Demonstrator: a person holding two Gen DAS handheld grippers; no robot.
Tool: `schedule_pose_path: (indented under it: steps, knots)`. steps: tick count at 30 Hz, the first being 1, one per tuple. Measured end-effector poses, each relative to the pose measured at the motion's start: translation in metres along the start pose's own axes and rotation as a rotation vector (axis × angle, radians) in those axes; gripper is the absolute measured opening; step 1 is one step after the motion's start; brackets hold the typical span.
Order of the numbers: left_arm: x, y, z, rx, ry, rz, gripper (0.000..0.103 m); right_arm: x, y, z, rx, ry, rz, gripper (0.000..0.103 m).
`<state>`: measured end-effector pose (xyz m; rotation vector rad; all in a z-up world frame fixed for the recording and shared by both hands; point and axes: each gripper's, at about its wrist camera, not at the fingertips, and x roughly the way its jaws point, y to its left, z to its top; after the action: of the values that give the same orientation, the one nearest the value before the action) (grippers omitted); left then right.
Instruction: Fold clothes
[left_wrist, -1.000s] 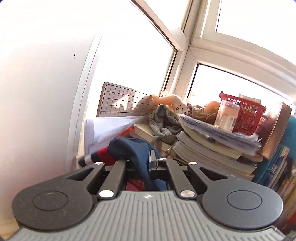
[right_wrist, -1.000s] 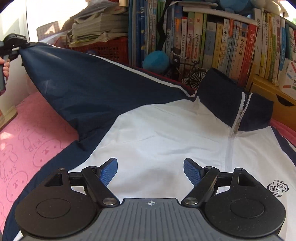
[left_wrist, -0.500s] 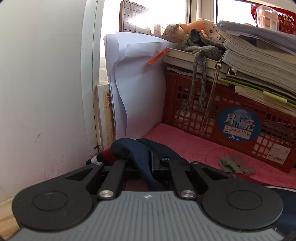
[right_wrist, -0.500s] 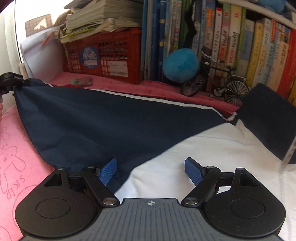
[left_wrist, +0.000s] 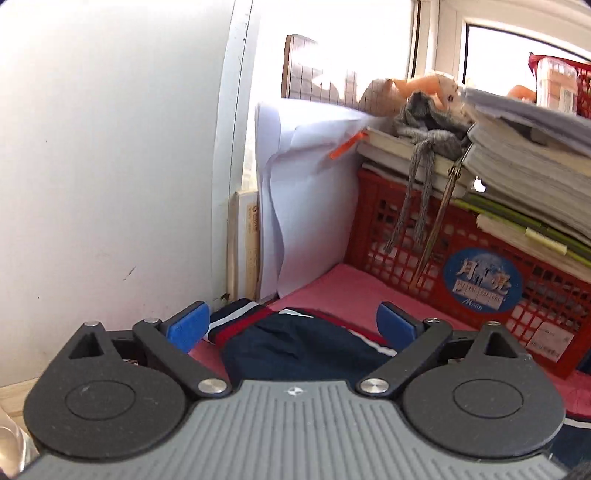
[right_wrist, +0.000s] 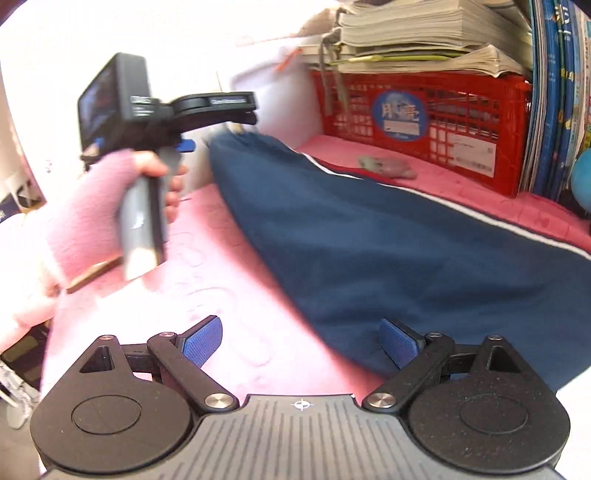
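A navy jacket sleeve lies stretched out over the pink mat. Its red-and-white striped cuff rests on the mat near the wall. My left gripper is open just above the sleeve end, one blue pad on each side, holding nothing. In the right wrist view a hand in a pink sleeve holds that gripper at the cuff end. My right gripper is open over the sleeve's near edge, its right pad over navy cloth and its left pad over bare mat. The jacket's white body is out of view.
A red crate loaded with stacked books stands at the back of the mat, white paper sheets and the wall to its left. A small grey object lies before the crate. Upright books line the right.
My left gripper has opened and let go of the sleeve cuff, which now lies on the mat. My right gripper swung left, from the white jacket body to the sleeve's edge.
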<state>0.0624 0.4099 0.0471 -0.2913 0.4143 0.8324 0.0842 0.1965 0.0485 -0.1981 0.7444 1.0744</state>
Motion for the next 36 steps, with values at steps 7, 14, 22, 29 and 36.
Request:
schedule_pose_path:
  steps: [7,14,22,29,36]
  knots:
    - [-0.067,-0.04,-0.019,0.212,-0.107,-0.267,0.089,-0.088,-0.041,-0.033,0.104,-0.054,-0.191,0.094]
    - [-0.163,-0.16,-0.099,0.395,0.118,-0.833,0.081,-0.167,-0.123,-0.091,0.345,-0.073,-0.47,0.094]
    - [-0.148,-0.252,-0.162,0.614,0.19,-0.695,0.063,-0.204,-0.196,-0.14,0.448,-0.033,-0.713,0.089]
    - [-0.161,-0.263,-0.132,0.647,0.066,-0.782,0.048,-0.193,-0.228,-0.122,0.304,-0.06,-0.776,0.039]
    - [-0.156,-0.386,-0.161,0.839,0.192,-0.974,0.032,-0.164,-0.255,-0.086,0.243,-0.073,-0.679,0.039]
